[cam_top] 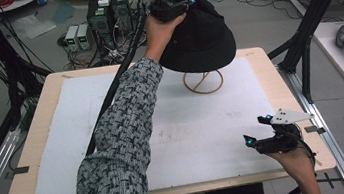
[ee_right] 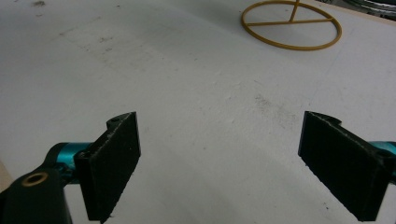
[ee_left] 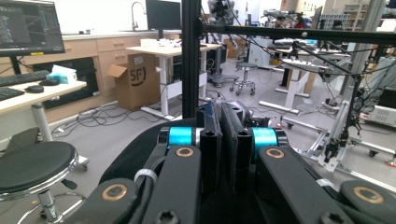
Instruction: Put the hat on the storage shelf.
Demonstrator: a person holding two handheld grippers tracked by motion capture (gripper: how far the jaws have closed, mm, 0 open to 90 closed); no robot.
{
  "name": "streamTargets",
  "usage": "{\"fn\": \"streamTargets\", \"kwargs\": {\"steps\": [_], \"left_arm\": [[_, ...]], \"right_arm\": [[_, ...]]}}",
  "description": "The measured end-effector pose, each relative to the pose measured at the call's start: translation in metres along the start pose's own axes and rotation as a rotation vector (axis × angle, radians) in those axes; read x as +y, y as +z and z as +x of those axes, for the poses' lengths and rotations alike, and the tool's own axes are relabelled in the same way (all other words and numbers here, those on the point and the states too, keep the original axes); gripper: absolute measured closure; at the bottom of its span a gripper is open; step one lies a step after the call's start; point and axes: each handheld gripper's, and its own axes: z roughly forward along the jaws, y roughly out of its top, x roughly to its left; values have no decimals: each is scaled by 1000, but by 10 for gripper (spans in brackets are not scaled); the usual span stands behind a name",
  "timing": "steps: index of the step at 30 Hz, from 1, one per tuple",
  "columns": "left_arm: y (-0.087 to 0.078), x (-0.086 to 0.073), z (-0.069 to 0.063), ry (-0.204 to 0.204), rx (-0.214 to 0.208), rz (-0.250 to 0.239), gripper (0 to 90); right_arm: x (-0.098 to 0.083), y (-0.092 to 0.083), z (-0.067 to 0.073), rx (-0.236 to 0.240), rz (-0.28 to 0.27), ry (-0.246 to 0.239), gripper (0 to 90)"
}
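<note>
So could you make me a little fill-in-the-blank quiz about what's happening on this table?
1. The left gripper is shut on a black ____.
2. The hat hangs above a round wire ____ on the white mat.
3. The right gripper has its jaws ____, with nothing between them.

Missing words: hat; stand; open

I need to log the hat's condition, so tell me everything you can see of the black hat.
The black hat is a soft, fabric-looking bucket style with a rounded crown and a downturned brim. It hangs in the air above the far side of the white mat, over the round wire stand, tilted with its opening facing down. The left tool is shut on its crown fabric, which shows pinched between the pads in the left gripper view.
</note>
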Motion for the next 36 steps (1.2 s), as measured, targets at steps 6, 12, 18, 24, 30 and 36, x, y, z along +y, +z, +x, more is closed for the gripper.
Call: {"fn": "streamTargets", "kwargs": {"steps": [6, 12, 18, 24, 30, 36], "left_arm": [[6, -7, -1, 8, -10, 21, 856], [12, -14, -1, 13, -8, 48, 854], [18, -19, -3, 27, -5, 67, 852], [22, -25, -3, 30, 3, 89, 851], [25, -28, -2, 31, 6, 107, 849], [27, -32, -3, 40, 15, 136, 841]], "right_arm": [[0, -1, -1, -2, -3, -2, 127], [0, -1, -2, -1, -3, 3, 127], [0, -1, -1, 0, -3, 2, 127], [0, -2, 0, -2, -4, 0, 127], [0, -2, -1, -2, 0, 4, 127], [0, -3, -1, -5, -5, -1, 127]]}}
